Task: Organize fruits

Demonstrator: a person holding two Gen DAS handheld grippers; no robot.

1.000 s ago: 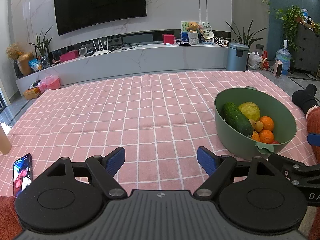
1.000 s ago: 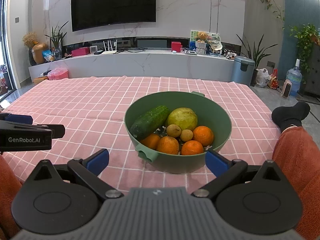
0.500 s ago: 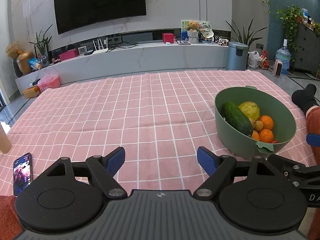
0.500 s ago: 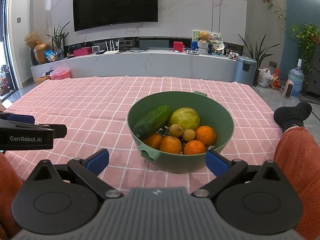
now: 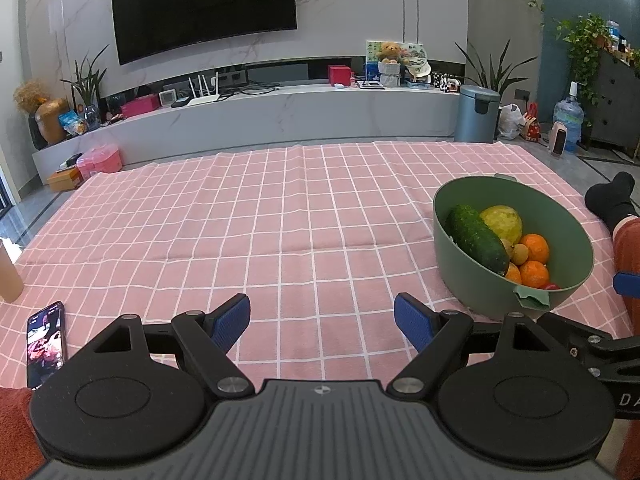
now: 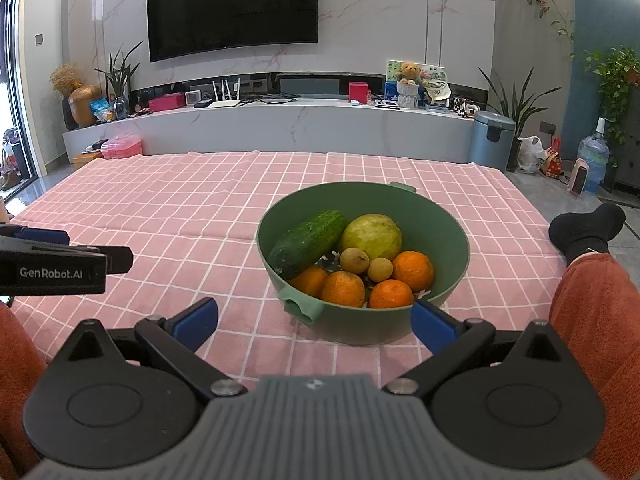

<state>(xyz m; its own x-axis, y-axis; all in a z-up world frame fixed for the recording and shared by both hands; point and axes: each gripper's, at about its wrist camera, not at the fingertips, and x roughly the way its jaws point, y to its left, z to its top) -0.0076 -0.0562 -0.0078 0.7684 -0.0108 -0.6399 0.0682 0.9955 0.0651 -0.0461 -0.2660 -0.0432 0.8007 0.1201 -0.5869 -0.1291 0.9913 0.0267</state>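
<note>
A pink checked cloth (image 6: 200,216) is filling mid-frame. The green bowl (image 6: 452,240) is sitting at centre, holding a cucumber (image 6: 308,242) and oranges (image 6: 414,270). The right gripper (image 6: 314,320) and left gripper (image 5: 322,318) are gaping empty, lower frame.

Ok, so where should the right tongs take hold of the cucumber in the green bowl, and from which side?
Probably from above, at the cucumber's raised far half. It lies slanted against the bowl's left wall, low end by the oranges, upper end clear of the pale green fruit. Set the open right tongs across its width, not along it.
</note>
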